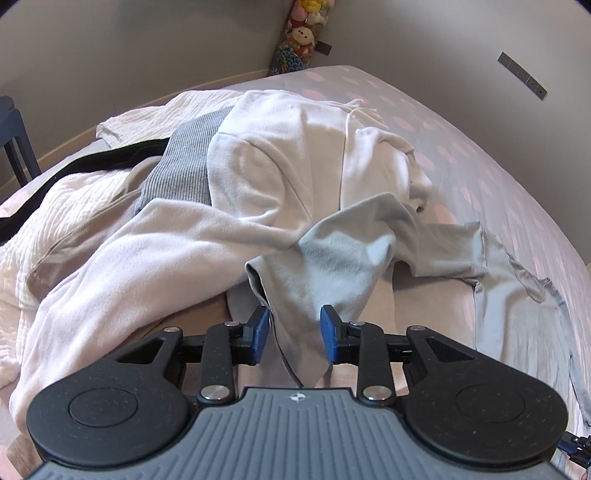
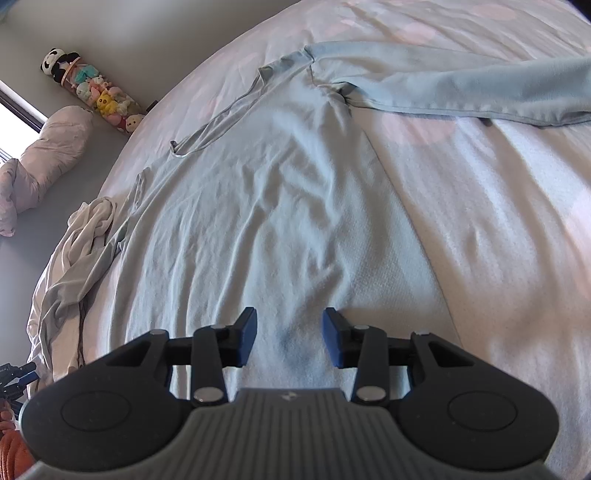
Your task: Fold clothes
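Both tongs are parted, gripping nothing: left tongs [image 1: 294,334] straddle the pale blue shirt's [image 2: 258,206] sleeve [image 1: 332,266] beside heaped clothes [image 1: 184,229]; right tongs [image 2: 290,338] hover over its body, spread on the bed [image 2: 480,22]. Neighbouring garments could be snagged.

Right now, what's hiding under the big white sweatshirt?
Under the white sweatshirt a grey ribbed garment pokes out, with a white crinkly cloth beneath. How far either reaches under it is covered.
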Demonstrator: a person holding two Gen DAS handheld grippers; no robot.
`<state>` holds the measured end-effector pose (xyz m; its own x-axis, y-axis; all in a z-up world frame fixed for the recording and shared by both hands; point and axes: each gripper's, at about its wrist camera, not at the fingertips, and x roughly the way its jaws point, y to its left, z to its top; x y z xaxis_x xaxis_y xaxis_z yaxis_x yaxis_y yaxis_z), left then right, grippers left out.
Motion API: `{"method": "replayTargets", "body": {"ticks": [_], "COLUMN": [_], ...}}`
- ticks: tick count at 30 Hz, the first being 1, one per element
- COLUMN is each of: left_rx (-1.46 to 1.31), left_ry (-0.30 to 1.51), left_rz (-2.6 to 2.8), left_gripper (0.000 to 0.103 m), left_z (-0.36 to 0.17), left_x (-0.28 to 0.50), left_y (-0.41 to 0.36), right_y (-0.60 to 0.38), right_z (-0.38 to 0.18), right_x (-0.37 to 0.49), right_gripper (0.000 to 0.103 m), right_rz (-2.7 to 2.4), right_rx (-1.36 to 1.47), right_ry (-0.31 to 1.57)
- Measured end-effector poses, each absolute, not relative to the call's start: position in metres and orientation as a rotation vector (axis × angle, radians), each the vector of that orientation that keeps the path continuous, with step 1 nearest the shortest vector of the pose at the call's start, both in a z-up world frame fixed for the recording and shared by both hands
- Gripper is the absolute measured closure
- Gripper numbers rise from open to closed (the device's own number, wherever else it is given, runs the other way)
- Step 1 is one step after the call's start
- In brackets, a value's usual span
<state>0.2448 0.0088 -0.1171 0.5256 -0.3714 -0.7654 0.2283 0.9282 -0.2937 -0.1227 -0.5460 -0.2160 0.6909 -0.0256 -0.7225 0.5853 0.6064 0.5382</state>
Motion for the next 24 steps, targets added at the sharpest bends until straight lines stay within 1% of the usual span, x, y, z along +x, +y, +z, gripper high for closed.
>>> {"method": "replayTargets", "body": {"ticks": [1,2,3,4,7,12,18,21,24], "left_rx": [-0.162,-0.158,-0.148,-0.133,-0.123,-0.13,-0.035,0.014,0.052], "left_ry": [0.947,0.94,0.932,0.922,0.865,0.762,0.687,0.707,0.745], "left_rz": [-0.356,-0.352,-0.346,-0.339,-0.341,-0.381,-0.399,-0.374,-0.342], "left_gripper": [0.077,0.083,0.1,0.103,0.103,0.103,0.103,0.103,0.103], "left_z": [-0.116,-0.115,-0.112,-0.108,-0.082,-0.011,0.066,0.08,0.078], "left_x": [0.246,0.247,0.249,0.251,0.257,0.278,0.301,0.311,0.315], "left_y": [0.008,0.007,0.006,0.005,0.007,0.007,-0.018,-0.031,-0.037], "right_y": [-0.546,-0.545,-0.545,-0.545,-0.544,-0.544,-0.544,-0.544,-0.545], "right_z": [-0.216,-0.216,-0.216,-0.216,-0.215,-0.215,-0.215,-0.215,-0.215], "right_x": [-0.123,-0.123,-0.123,-0.123,-0.124,-0.124,-0.126,-0.126,-0.127], "right_gripper": [0.06,0.06,0.06,0.06,0.06,0.06,0.06,0.059,0.059], "right_rz": [-0.393,-0.393,-0.393,-0.394,-0.394,-0.394,-0.391,-0.389,-0.387], "right_rx": [0.855,0.854,0.854,0.854,0.851,0.85,0.858,0.866,0.876], "right_ry": [0.737,0.738,0.738,0.737,0.738,0.738,0.73,0.725,0.717]}}
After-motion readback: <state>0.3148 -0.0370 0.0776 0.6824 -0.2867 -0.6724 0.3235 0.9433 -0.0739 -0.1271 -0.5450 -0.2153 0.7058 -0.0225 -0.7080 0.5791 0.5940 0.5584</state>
